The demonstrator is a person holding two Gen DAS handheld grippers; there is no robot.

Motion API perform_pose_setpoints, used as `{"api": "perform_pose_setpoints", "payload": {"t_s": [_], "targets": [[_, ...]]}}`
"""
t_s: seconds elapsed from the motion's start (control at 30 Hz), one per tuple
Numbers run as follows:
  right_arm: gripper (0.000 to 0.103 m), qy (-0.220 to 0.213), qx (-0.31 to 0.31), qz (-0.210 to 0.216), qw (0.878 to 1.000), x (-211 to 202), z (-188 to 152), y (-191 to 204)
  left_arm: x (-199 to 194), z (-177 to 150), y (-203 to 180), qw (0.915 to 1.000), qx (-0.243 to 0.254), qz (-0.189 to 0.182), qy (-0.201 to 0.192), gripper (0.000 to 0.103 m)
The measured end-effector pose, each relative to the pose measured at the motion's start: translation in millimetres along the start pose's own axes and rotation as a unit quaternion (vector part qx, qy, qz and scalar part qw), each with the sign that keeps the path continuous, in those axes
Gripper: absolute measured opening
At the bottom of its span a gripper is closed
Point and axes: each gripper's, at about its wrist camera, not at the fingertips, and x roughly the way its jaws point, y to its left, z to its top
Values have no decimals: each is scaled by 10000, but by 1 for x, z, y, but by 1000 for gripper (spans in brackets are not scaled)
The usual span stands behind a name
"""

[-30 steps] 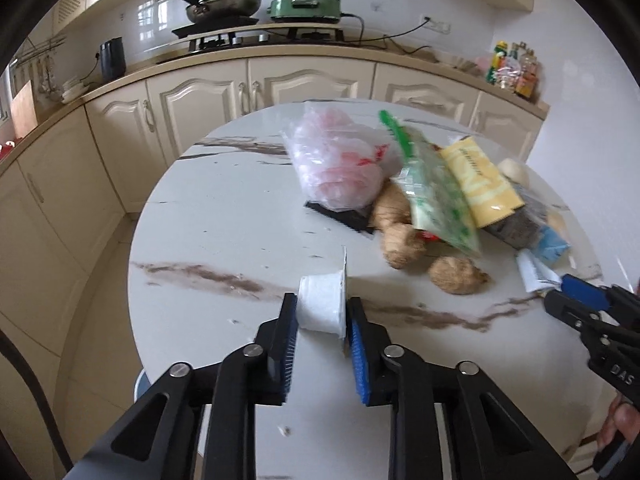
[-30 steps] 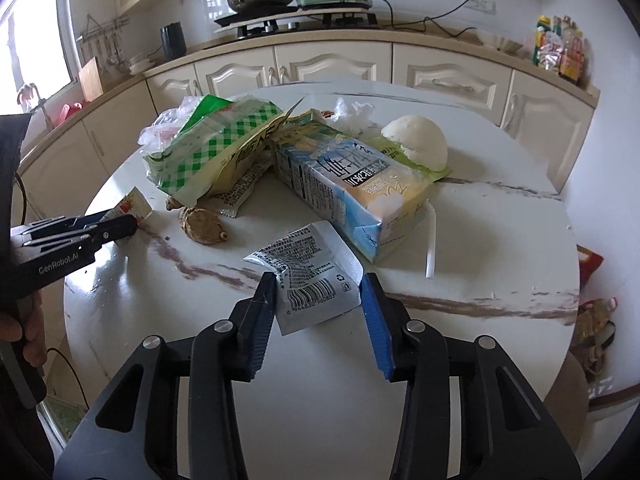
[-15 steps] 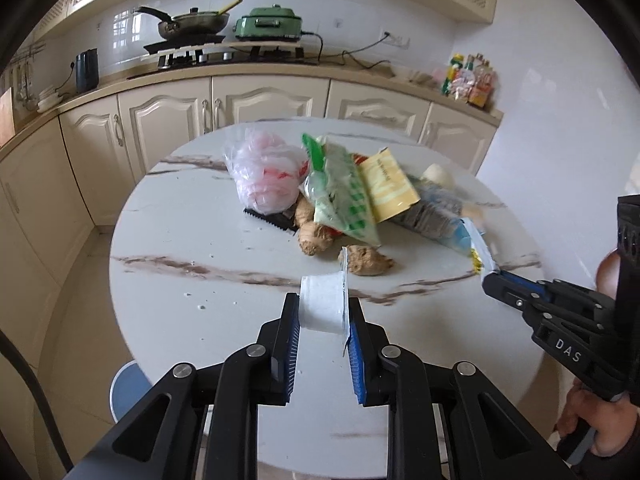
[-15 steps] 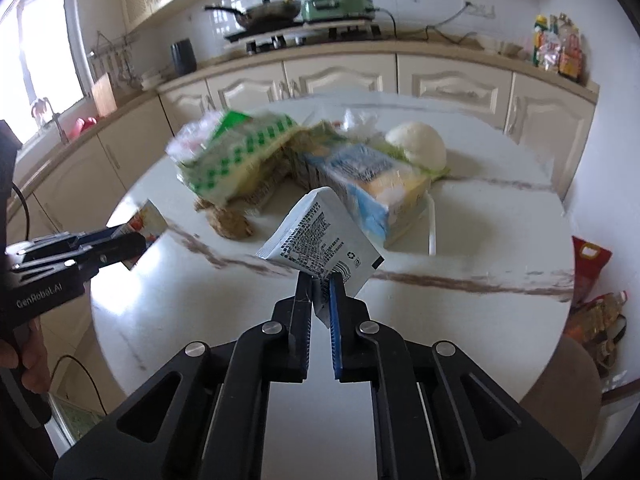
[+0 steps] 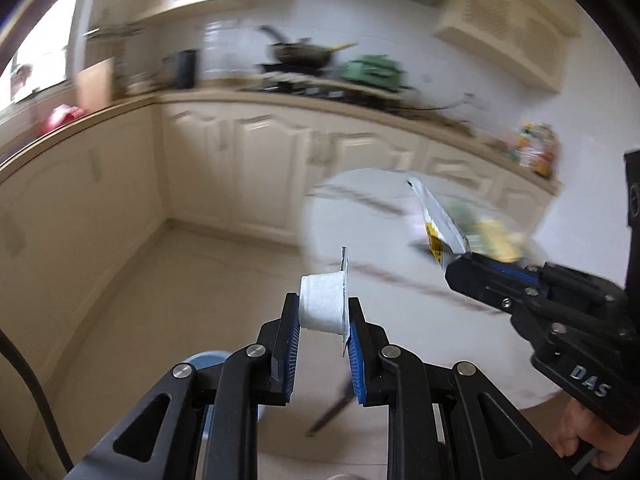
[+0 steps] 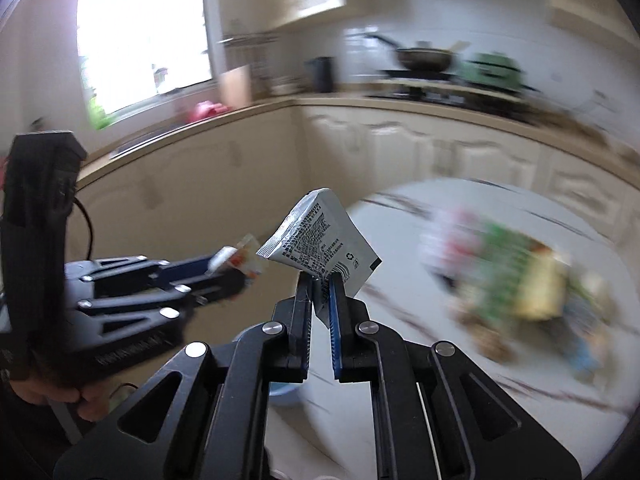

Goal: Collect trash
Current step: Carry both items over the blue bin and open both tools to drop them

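Pinching a small white cup (image 5: pixel 323 307) in my left gripper (image 5: pixel 323 330), I have both blue pads pressed on its sides, its peeled foil lid against the right pad. My right gripper (image 6: pixel 320 304) is squeezed tight on the bottom corner of a grey printed wrapper (image 6: pixel 320 240), which stands up above the fingertips. Both pieces hang in the air, clear of the round marble table (image 6: pixel 392 224). Just beyond my left fingers I see floor tiles (image 5: pixel 168 292) and a blue bin rim (image 5: pixel 208 358) low down. From the left camera the right gripper sits off to the right, a hand (image 5: pixel 588 440) under it. Further back, the heap of packets (image 6: pixel 516 280) lies blurred toward the table's right edge. Behind it run cream cabinets (image 5: pixel 256 168), with a pan (image 5: pixel 302 54) and a green cooker (image 5: pixel 372 70) on the worktop.
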Motion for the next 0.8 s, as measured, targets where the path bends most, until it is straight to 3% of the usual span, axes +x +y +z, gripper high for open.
{"api": "perform_pose_setpoints", "payload": {"t_s": [0.13,0.3,0.5,0.7,0.8], "targets": [[8,311,-383,659,9966,70,10,64,12,-28,76,9966,-379,642,339,18],[8,946,-550,886,9900,155,-9,102,47,-66,139,9850,-746,1154,1044,18],[8,2000,-455,975,9739,263,-53,102,115,-107,185,9680,-1033,1098,2006,18],[8,2901,-39,957,9522,351,-98,74,183,-128,219,9518,-1380,643,2661,19],[8,3169,150,994,9431,382,-113,61,203,-134,236,9421,-1499,772,2899,31]]}}
